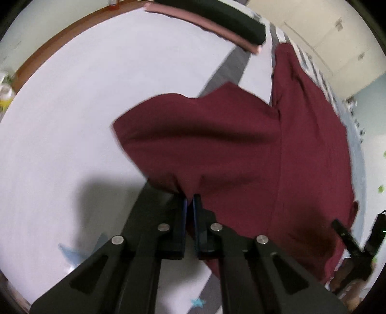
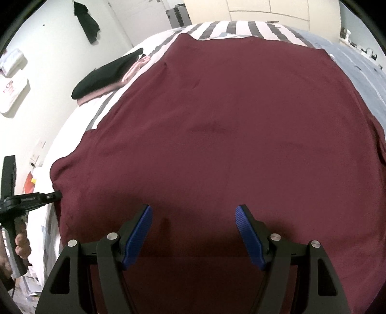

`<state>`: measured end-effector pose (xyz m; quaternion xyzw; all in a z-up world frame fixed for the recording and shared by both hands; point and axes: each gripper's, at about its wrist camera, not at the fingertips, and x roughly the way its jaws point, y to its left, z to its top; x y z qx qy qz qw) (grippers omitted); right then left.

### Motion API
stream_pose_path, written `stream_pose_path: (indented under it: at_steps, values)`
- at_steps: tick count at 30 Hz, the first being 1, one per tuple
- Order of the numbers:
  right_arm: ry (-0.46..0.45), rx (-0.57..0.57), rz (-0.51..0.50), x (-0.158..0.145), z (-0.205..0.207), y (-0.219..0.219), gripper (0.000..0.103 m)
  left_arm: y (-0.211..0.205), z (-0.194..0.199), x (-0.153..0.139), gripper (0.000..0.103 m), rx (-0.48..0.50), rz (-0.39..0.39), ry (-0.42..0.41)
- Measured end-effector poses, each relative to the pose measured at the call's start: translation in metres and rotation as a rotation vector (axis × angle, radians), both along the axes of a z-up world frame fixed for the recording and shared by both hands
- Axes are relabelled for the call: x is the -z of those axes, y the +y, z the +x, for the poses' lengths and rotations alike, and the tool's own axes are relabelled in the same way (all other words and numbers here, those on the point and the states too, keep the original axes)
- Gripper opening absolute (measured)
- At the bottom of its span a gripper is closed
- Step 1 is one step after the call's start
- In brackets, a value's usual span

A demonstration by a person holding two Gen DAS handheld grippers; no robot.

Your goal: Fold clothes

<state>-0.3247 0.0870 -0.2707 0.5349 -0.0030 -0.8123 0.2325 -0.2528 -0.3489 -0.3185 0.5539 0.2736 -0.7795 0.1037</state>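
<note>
two wrist views over a bed [image 2: 357, 70] with a striped cover, on which one maroon garment [image 2: 229, 125] lies spread nearly flat, filling most of the right wrist view. the left gripper [image 1: 190, 196] points steeply down with its jaws drawn narrow, pinching a bunched edge of the maroon garment [image 1: 217, 149] between the blue pads; the cloth rises in a soft ridge from the pinch and drapes away to the right of that view. in the right wrist view the same left gripper [image 2: 56, 194] shows at the garment's near left corner, held by a hand [image 2: 22, 246]. the right gripper [image 2: 194, 212] hangs over the garment's near edge with its jaws wide and nothing between the blue pads [image 2: 138, 238]; the cloth lies directly below and ahead of it.

the relation that matters: the garment's long axis appears to run away from both grippers toward the far striped end of the bed, and the pinched corner sits at the left of the near edge. the left hand is the nearer, already on the cloth; the right gripper stands toward the middle of the near edge, apart from any corner. a fold would probably carry the held corner across or along this axis, and the right gripper would need its own hold first.

count: one maroon garment; two grippers; one small stack [image 2: 106, 74] of folded clothes at the far left of the bed, a dark piece over a pink one; one dark garment [image 2: 86, 20] hanging on the wall.
</note>
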Motion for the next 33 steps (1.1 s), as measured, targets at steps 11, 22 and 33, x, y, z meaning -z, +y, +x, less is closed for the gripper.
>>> stream_pose_path:
  at_steps: [11, 22, 33]
  values:
    - [-0.023, 0.005, 0.0, 0.006, -0.001, 0.008, 0.068, 0.0, 0.023, -0.003, 0.006, -0.035, -0.027, -0.09]
    - [-0.012, 0.076, 0.016, 0.004, -0.01, 0.04, 0.068, 0.011, -0.029, -0.037, 0.014, 0.047, -0.134, 0.012]
    - [0.012, 0.197, 0.066, 0.007, -0.032, 0.099, 0.068, 0.027, -0.179, 0.025, 0.014, 0.182, -0.206, -0.008]
